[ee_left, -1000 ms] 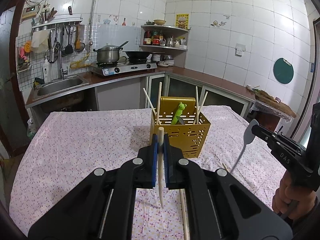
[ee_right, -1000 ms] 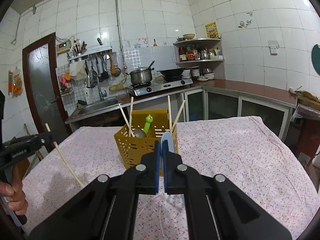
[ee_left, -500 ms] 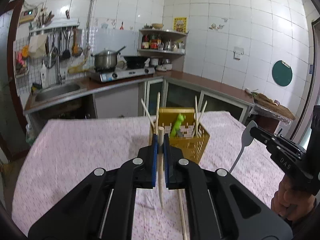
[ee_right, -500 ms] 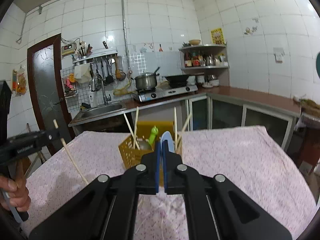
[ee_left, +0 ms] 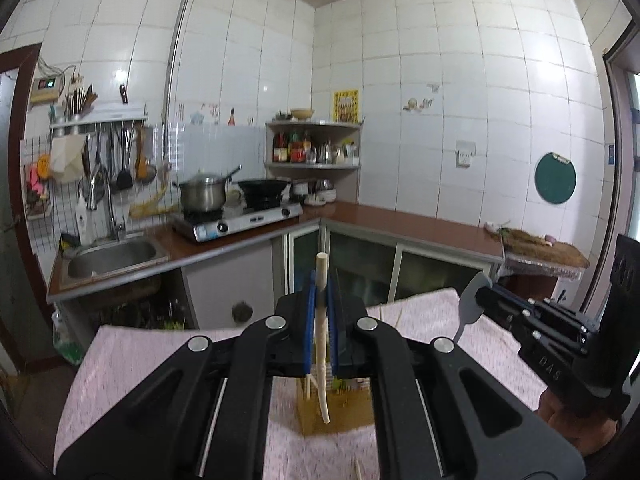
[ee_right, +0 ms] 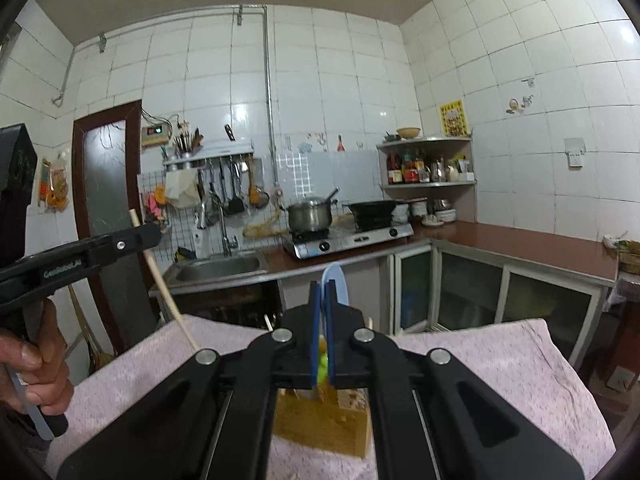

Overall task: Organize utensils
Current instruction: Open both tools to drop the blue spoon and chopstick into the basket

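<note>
My left gripper (ee_left: 320, 292) is shut on a pale wooden chopstick (ee_left: 321, 344) that stands nearly upright above the yellow perforated utensil basket (ee_left: 340, 412). The basket is mostly hidden behind the gripper. My right gripper (ee_right: 323, 296) is shut on a pale blue-grey spoon (ee_right: 338, 284), held above the same basket (ee_right: 320, 424), where a green utensil (ee_right: 322, 356) peeks between the jaws. The spoon (ee_left: 470, 304) and right gripper (ee_left: 532, 328) show at the right of the left wrist view. The left gripper (ee_right: 136, 240) with the chopstick (ee_right: 164, 280) shows at the left of the right wrist view.
The table has a pink floral cloth (ee_left: 128, 360). Another chopstick (ee_left: 357, 469) lies on it near the front. Behind stand a counter with sink (ee_left: 112, 256), gas stove with pot (ee_left: 202, 196) and wok, and corner shelves (ee_left: 316, 148).
Both grippers have risen and moved forward over the basket, which now sits low and close under them. Each still holds its utensil.
</note>
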Motion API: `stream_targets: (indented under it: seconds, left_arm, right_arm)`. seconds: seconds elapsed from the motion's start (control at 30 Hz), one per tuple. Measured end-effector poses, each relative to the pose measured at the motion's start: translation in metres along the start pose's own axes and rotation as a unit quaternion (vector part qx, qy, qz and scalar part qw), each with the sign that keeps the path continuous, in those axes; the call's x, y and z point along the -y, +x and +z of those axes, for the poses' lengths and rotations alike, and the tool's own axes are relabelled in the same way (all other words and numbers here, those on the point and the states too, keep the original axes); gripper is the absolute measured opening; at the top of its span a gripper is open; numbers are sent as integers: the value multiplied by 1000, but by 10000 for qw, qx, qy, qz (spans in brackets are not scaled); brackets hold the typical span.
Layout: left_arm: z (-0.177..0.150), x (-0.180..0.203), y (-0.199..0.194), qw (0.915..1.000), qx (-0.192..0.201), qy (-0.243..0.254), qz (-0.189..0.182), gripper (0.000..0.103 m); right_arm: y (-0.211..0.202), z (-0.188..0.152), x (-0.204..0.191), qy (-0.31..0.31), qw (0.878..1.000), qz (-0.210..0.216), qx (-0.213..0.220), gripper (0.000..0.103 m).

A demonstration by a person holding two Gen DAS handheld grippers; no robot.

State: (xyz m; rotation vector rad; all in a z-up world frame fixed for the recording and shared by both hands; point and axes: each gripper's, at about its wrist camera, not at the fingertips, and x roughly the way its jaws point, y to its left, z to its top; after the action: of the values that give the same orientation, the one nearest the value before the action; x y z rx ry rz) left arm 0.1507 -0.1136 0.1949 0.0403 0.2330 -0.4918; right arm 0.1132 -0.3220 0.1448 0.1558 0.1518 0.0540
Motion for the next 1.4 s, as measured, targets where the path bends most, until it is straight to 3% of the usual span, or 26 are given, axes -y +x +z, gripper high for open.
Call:
stream_targets:
  seconds: [0.3,1.07,1.2,1.4]
  left_arm:
    - [17,7,28,9999,95,-14,-87,4]
    - [-22,-15,104,9987,-500,-121,58,4]
    - [-29,-17,111,9981,-593,-179,77,13]
    - [-32,-19,108,9979,-600,-213,102,16]
  right_arm:
    - [28,16,-6,-9,9997,194,151,3]
    - [95,-20,12,390,9980,198,-461,6]
    - [95,-19,12,352,9983,158,-446,6]
    - [89,-16,11,318,9986,91,-402,6]
